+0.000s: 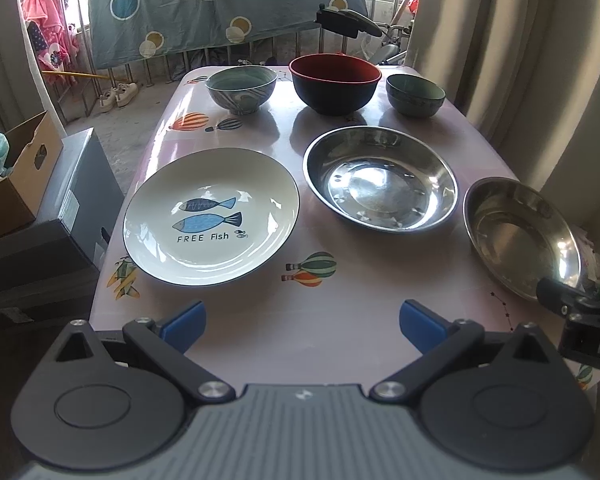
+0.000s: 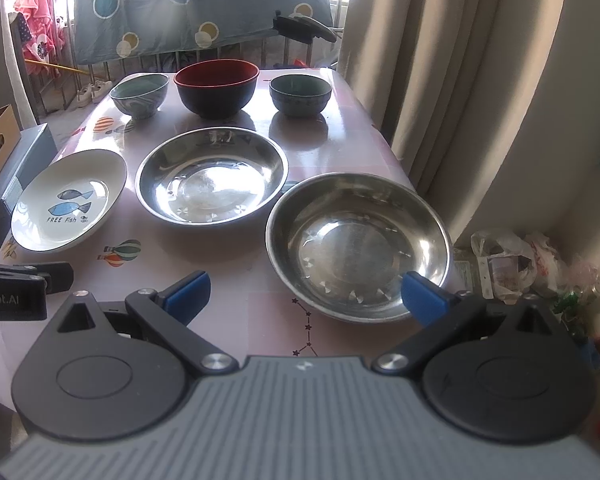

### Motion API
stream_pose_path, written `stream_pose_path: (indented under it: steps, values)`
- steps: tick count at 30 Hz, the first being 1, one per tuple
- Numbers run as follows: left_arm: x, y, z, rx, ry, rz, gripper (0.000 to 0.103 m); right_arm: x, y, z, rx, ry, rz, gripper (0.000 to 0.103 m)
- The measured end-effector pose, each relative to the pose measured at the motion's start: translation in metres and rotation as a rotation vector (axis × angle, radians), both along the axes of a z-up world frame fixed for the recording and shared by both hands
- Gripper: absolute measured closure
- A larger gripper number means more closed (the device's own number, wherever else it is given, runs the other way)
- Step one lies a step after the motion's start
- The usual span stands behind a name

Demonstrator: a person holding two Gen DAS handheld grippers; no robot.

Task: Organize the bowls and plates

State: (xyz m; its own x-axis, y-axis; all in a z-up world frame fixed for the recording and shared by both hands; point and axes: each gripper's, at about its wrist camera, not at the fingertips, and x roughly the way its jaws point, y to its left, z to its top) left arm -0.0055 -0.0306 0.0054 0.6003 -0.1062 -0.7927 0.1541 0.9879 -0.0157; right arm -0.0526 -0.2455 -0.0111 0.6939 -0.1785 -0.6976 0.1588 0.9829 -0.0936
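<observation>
**Six dishes laid out on the counter, both grippers wide apart**

We saw the left gripper [image 1: 302, 326] hovering over the near edge of the pink balloon-patterned counter [image 1: 340, 344], its blue-padded fingers [image 1: 184, 326] spread apart and holding nothing. The right gripper [image 2: 306, 300] was likewise spread wide; its right finger [image 2: 422, 298] overlapped the near rim of the closest stainless steel dish [image 2: 358, 246] in the view, though we could not tell whether it touched. In the left wrist view that dish [image 1: 522, 236] sat at the counter's right edge, and its near rim was hidden behind the black body of the other gripper.

The round white ceramic plate printed with two blue fish [image 1: 212, 216] lay near the left edge, with a second stainless steel dish [image 1: 380, 178] just beside it. Along the far side stood a grey-green marbled bowl [image 1: 241, 88], a larger dark bowl with a red interior [image 1: 335, 82] and a small dark green bowl [image 1: 415, 94], each apart from its neighbour.

Glare washed over the far counter, blurring its pattern. Behind hung a blue-grey sheet with coloured circles [image 1: 220, 4] over a metal railing; beige curtains [image 2: 440, 72] closed the right side. A cardboard box [image 1: 16, 176], cut off by the frame, stood at the left, and crumpled plastic bags [image 2: 516, 260] lay on the floor at the right.
</observation>
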Motion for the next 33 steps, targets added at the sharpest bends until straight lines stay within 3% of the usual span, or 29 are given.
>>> stream_pose_path:
  steps: [33]
  values:
    - [0.0004,0.0017,-0.0054,-0.003,0.011,0.002,0.0,0.0009,0.0035,-0.0032,0.001,0.004,0.006,0.001]
